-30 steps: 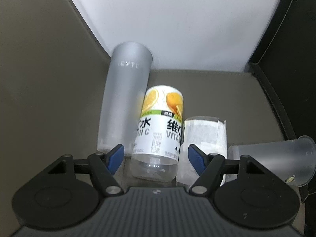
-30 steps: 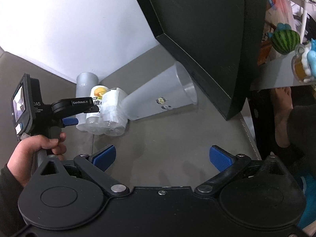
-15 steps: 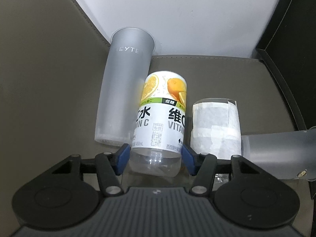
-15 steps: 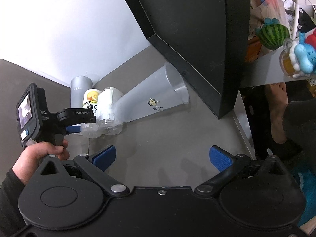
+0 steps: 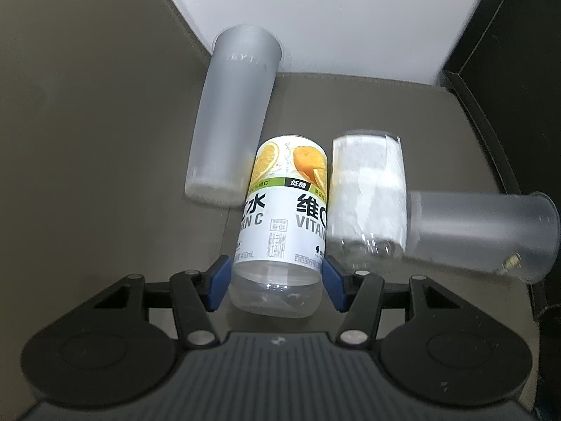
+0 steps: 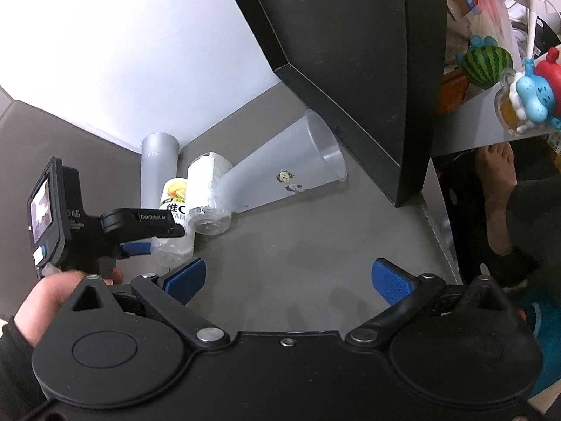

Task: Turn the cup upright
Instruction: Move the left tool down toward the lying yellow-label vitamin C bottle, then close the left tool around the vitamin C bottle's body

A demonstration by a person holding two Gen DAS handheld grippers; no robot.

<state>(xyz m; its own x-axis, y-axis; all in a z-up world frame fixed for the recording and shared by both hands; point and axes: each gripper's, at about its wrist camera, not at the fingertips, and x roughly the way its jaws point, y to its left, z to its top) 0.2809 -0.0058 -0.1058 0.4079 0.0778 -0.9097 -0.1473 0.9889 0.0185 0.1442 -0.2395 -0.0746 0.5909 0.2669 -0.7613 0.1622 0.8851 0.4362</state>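
Observation:
My left gripper (image 5: 275, 282) is shut on the base of a lying vitamin C bottle (image 5: 285, 224) with an orange-print label. It has drawn the bottle back from a tall frosted grey cup (image 5: 231, 122) lying to its left. A paper-wrapped clear bottle (image 5: 368, 193) lies to its right. A frosted cup (image 5: 480, 231) with a small sticker lies on its side at the far right, mouth to the right. The right wrist view shows that cup (image 6: 280, 179) lying with its mouth toward a black box. My right gripper (image 6: 287, 279) is open and empty above the grey surface.
A large black box (image 6: 350, 52) stands at the right, close to the lying cup's mouth. A white wall (image 5: 315, 10) backs the grey padded surface (image 6: 298, 245). A shelf with toys and a person's foot (image 6: 498, 193) lie beyond the surface's right edge.
My left gripper closed on the vitamin C bottle's base and drew it back from the other items. The right gripper stayed open and shifted only slightly.

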